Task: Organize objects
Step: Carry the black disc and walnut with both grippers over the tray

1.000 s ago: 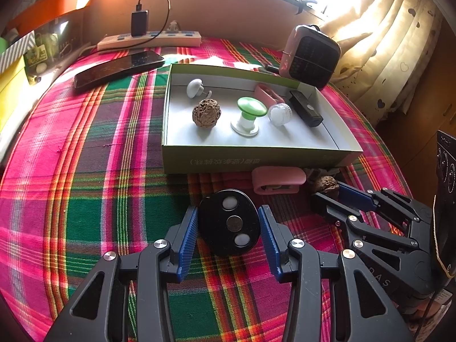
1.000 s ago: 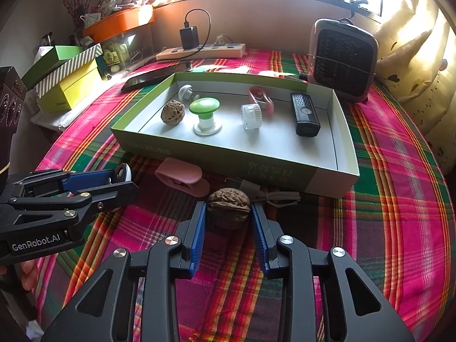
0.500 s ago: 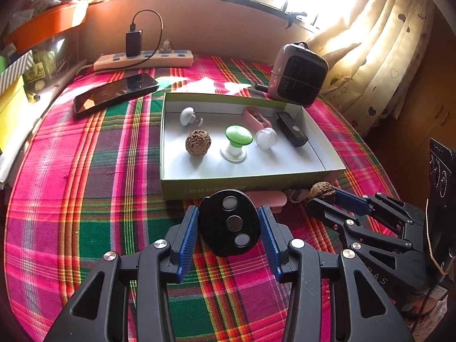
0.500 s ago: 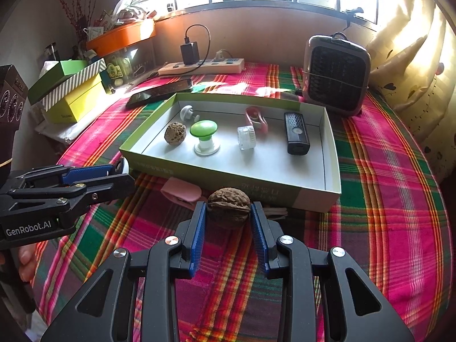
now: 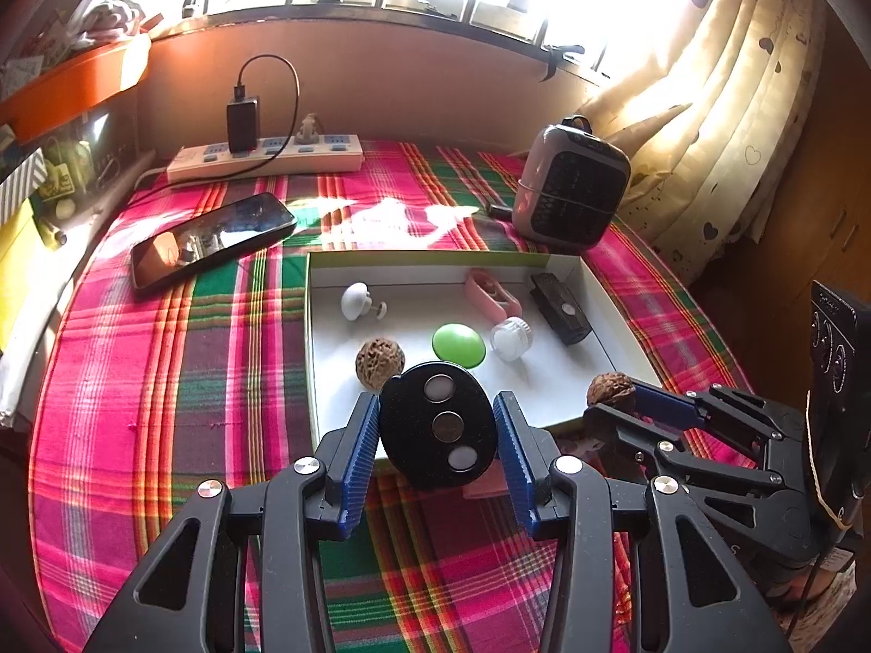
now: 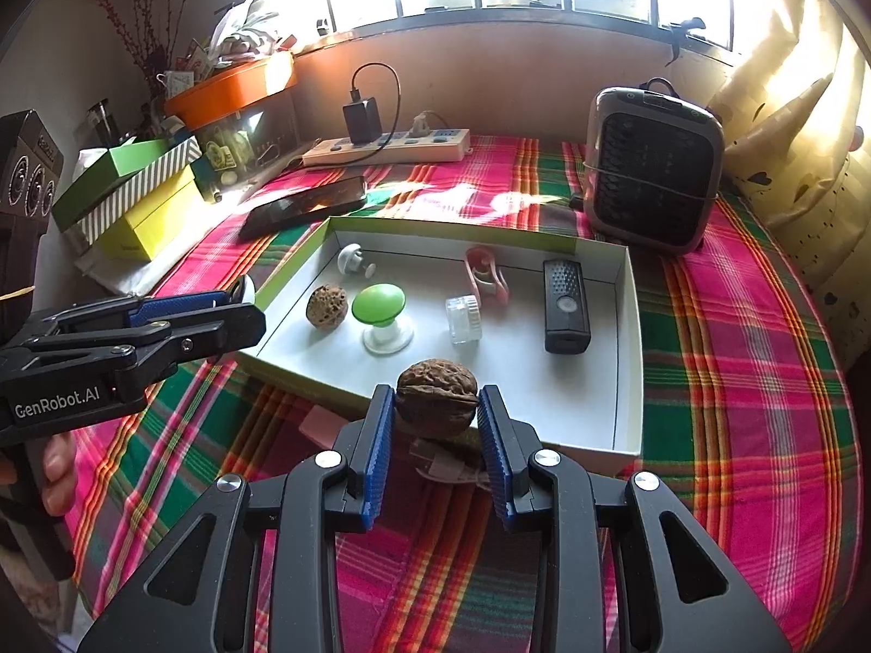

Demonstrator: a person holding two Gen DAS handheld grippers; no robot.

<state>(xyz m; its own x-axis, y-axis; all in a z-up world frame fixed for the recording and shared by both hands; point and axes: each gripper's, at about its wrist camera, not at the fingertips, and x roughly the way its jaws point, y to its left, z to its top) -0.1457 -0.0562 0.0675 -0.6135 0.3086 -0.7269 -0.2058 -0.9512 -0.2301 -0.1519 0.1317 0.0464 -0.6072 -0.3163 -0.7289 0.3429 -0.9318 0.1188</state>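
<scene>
Both loads have risen from the plaid cloth and come forward to the near rim of the tray since a second ago. Clenched on the walnut [image 6: 436,404], the right claw [image 6: 436,438] holds it in the air over the tray [image 6: 626,438] wall; the left claw [image 5: 438,438] grips the black disc [image 5: 438,424] just beside it, over the same wall. Ahead of both claws lie another walnut [image 5: 380,364], a green knob [image 5: 458,344], a small jar [image 5: 510,337] and a black remote [image 5: 560,314]. This looks like the carrying step. Next, each claw probably needs to move on over bare tray floor, lower and release.
</scene>
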